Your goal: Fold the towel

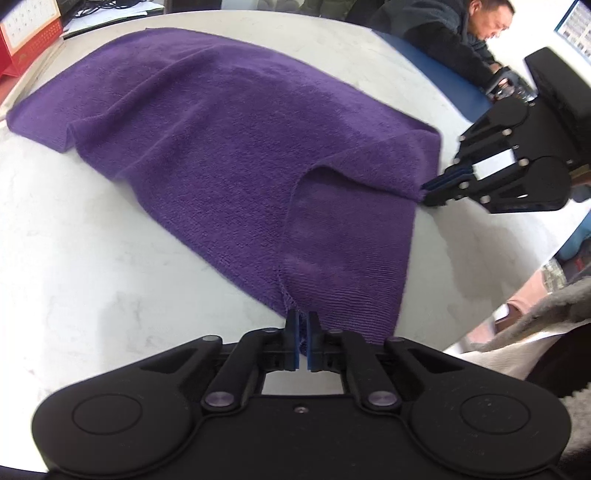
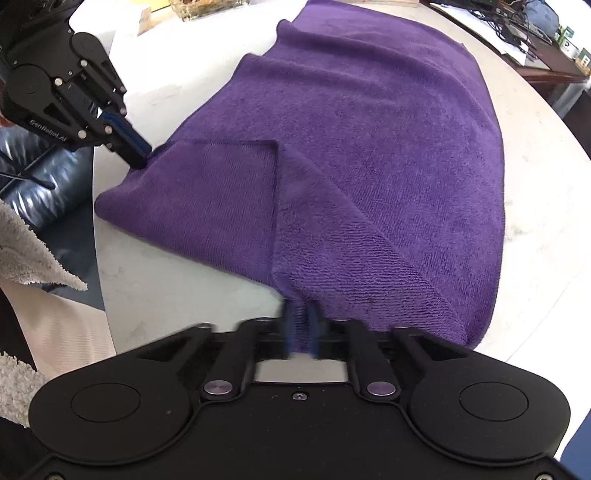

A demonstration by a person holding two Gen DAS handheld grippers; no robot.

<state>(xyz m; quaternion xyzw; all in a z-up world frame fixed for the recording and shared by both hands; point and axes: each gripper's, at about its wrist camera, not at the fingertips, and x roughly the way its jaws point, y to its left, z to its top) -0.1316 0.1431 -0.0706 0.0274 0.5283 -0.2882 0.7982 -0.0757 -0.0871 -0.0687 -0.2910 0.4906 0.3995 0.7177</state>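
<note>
A purple towel (image 1: 221,122) lies on the white marble table (image 1: 92,266), its far end flat and its near edge lifted and creased. My left gripper (image 1: 302,325) is shut on one near corner of the towel. My right gripper (image 1: 430,190) shows at the right of the left wrist view, shut on the other near corner. In the right wrist view the towel (image 2: 388,140) stretches away from my right gripper (image 2: 301,321), which pinches its corner. My left gripper (image 2: 142,157) shows at the upper left there, clamped on the towel's corner, with a flap turned over between the two.
A seated man (image 1: 461,33) leans over a blue surface at the far right. A red box (image 1: 26,40) stands at the far left table edge. A grey fleecy sleeve (image 2: 33,251) and a dark leather seat (image 2: 44,181) lie beyond the table's near edge. Cables and clutter (image 2: 517,26) sit beyond the far edge.
</note>
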